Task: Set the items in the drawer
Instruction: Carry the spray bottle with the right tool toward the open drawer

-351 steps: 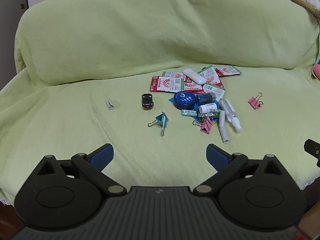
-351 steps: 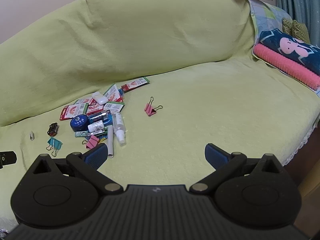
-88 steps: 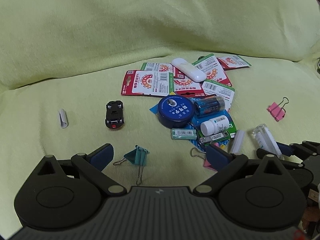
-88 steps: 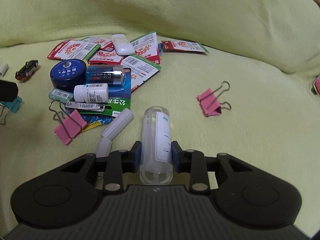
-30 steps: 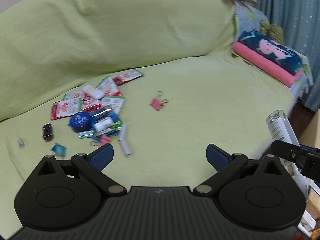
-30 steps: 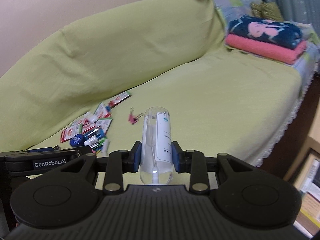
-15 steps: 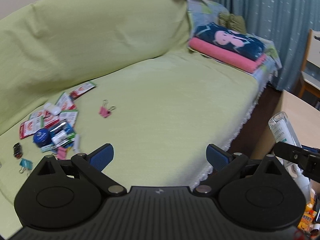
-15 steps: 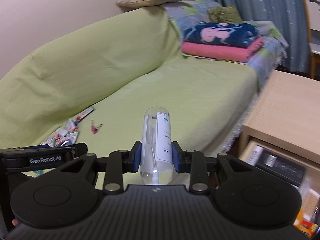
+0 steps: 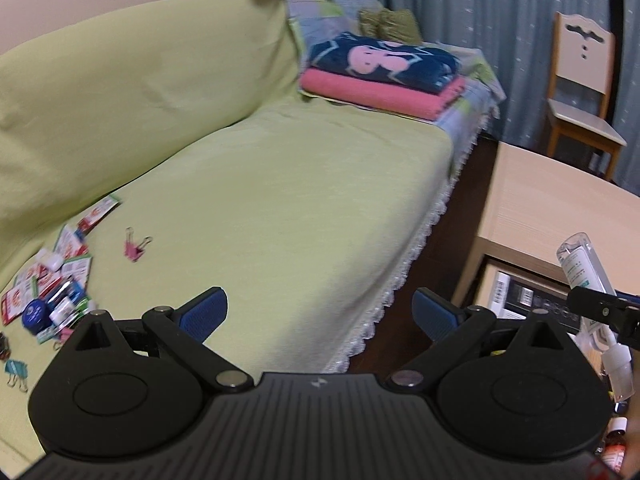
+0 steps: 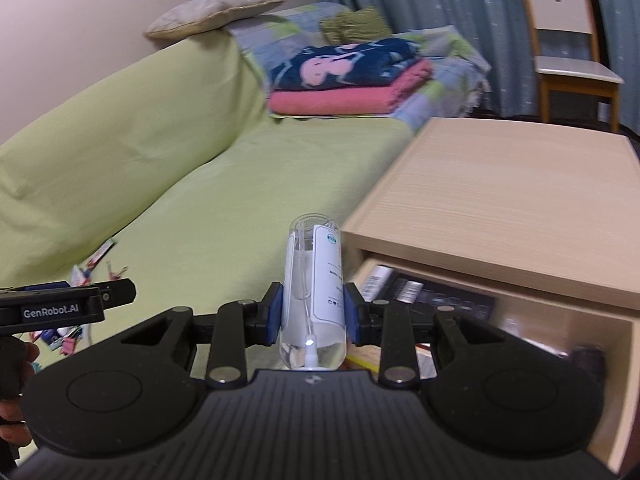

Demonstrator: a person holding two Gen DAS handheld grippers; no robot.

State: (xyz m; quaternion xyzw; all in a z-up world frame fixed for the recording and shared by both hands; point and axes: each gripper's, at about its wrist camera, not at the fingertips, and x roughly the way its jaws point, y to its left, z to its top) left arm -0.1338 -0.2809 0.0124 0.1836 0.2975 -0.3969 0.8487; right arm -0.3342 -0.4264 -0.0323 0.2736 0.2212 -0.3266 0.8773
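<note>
My right gripper (image 10: 313, 312) is shut on a clear spray bottle (image 10: 314, 280) with a white label, held pointing forward. The bottle (image 9: 584, 268) also shows at the right edge of the left wrist view, clamped by the right gripper. Just ahead and to the right is a light wooden cabinet (image 10: 500, 196) with its open drawer (image 10: 440, 300) holding dark boxes and small things. My left gripper (image 9: 320, 312) is open and empty above the sofa's front edge. The pile of small items (image 9: 52, 292) lies far left on the green sofa cover.
Folded pink and navy towels (image 9: 380, 72) sit on the sofa's far end, a cushion (image 10: 212, 12) on its backrest. A wooden chair (image 10: 568, 40) stands before blue curtains. A pink binder clip (image 9: 134, 246) lies alone on the sofa seat (image 9: 280, 184). A hand (image 10: 16, 380) holds the left gripper.
Both grippers have swung right, away from the item pile toward the cabinet. The open drawer has come closer, and the bottle stays clamped in the right gripper.
</note>
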